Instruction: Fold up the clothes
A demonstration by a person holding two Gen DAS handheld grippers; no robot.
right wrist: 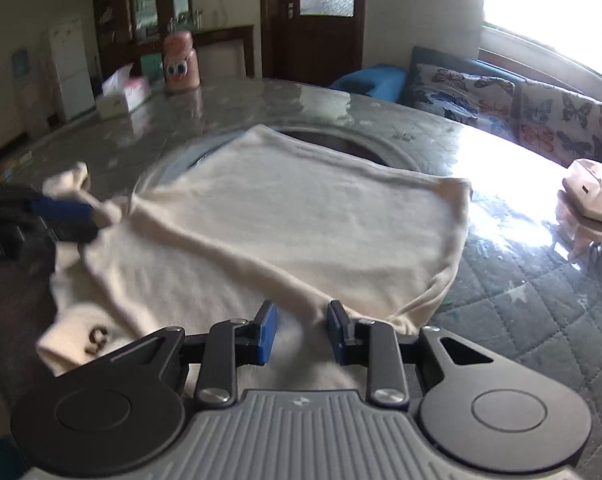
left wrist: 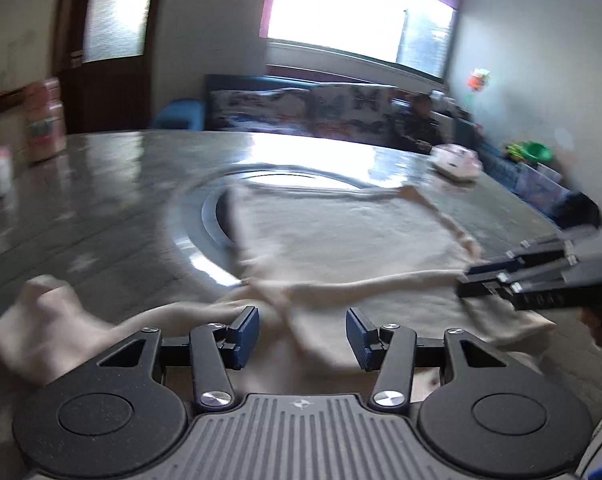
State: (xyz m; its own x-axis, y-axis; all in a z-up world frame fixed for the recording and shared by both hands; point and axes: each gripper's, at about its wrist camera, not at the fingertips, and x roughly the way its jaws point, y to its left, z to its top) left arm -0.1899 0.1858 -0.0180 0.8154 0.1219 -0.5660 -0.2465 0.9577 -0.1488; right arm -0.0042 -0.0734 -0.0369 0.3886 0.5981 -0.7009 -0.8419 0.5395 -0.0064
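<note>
A home living and dining room. A large glossy table (right wrist: 229, 108) with a round inset centre stands before a blue sofa (right wrist: 381, 80) covered in butterfly-print cushions (right wrist: 465, 92). Behind are a dark wooden door (right wrist: 313, 20) with frosted glass, a white fridge (right wrist: 71, 68), a display cabinet (right wrist: 141, 4), a bright window (left wrist: 361, 8), and a tissue box (right wrist: 123, 94) on the table.

The cream garment (right wrist: 301, 216) lies spread on the bench (right wrist: 521, 296), its far hem draped over a round recess in the top. A long ridge of bunched cloth (right wrist: 221, 248) runs diagonally across it. One sleeve (right wrist: 81, 340), with a dark mark near its cuff, sticks out at the near left; another (right wrist: 71, 178) lifts at far left.
</note>
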